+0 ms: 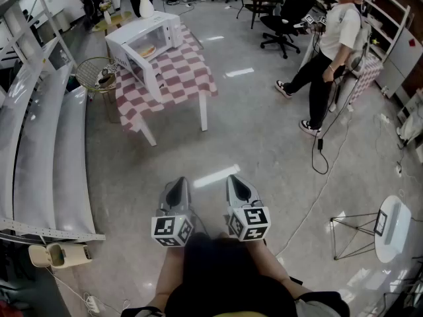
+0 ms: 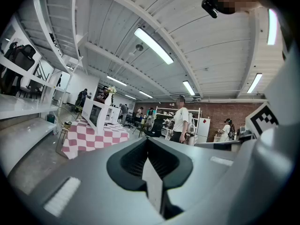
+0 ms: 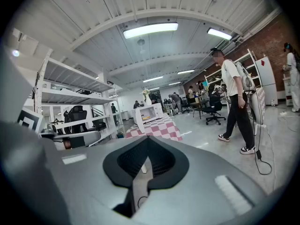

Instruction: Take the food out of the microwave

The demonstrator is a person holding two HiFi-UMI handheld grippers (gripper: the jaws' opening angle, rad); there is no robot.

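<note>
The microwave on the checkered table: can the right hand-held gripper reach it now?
Probably not. The microwave stands far off across the floor, while the right hand-held gripper is held shut close to the person's body.

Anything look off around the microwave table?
Nothing spilled or broken. The microwave sits at the left edge of the table, door apparently open, food inside. The checked cloth hangs unevenly. A loose cable trails across the floor.
</note>
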